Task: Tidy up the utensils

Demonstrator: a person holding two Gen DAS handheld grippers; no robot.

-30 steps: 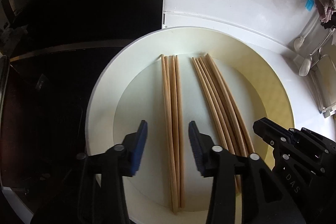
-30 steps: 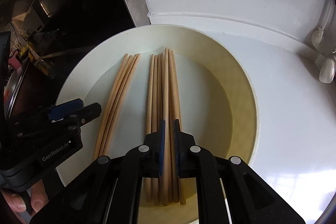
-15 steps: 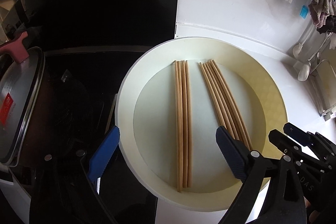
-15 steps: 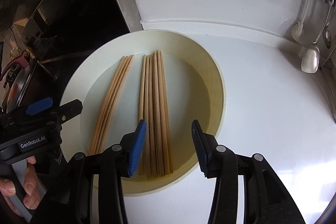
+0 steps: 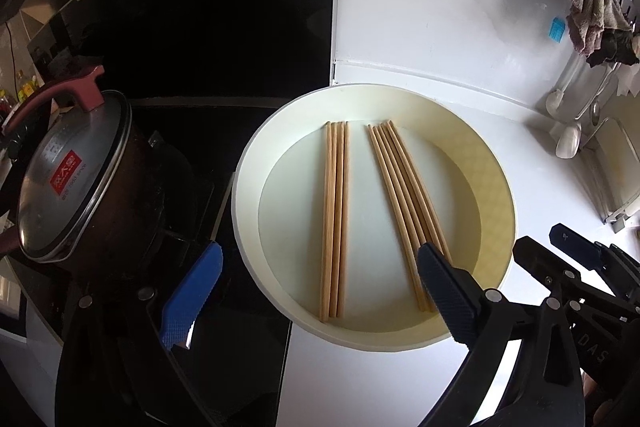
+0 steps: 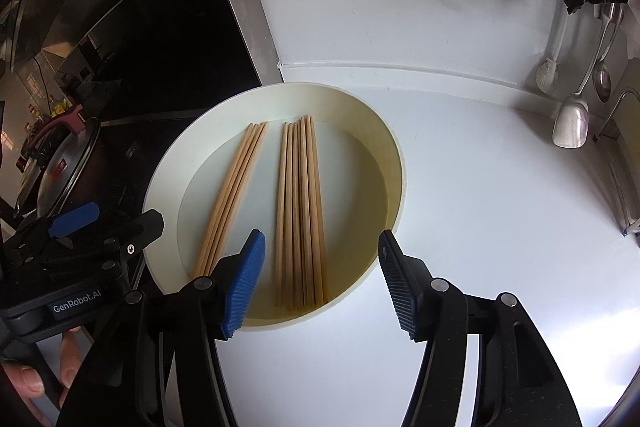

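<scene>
Two bundles of wooden chopsticks lie side by side in a white round plate [image 5: 248, 187]. In the left wrist view the left bundle [image 5: 334, 219] holds a few sticks and the right bundle [image 5: 404, 203] several. My left gripper [image 5: 318, 255] hovers above the plate's near edge; its jaws are opening wide and nothing is held between them. In the right wrist view my right gripper [image 6: 320, 235] hangs above the near end of the right bundle [image 6: 300, 211], jaws opening, pads clear of the sticks. The left bundle [image 6: 232, 199] lies beside it in the plate [image 6: 160, 183].
A dark pot with a steel lid and red handle [image 5: 72, 179] sits on the black cooktop [image 5: 200, 27] left of the plate. The white counter [image 6: 480, 227] stretches right. Ladles [image 6: 572, 123] and cloths [image 5: 592, 15] hang at the far right wall. A person's fingers [image 6: 24, 383] show low left.
The right gripper, shut on the right bundle a second ago, has let go and opened. The left gripper has opened wider. Both have pulled back and risen; the chopsticks stay in the plate.
</scene>
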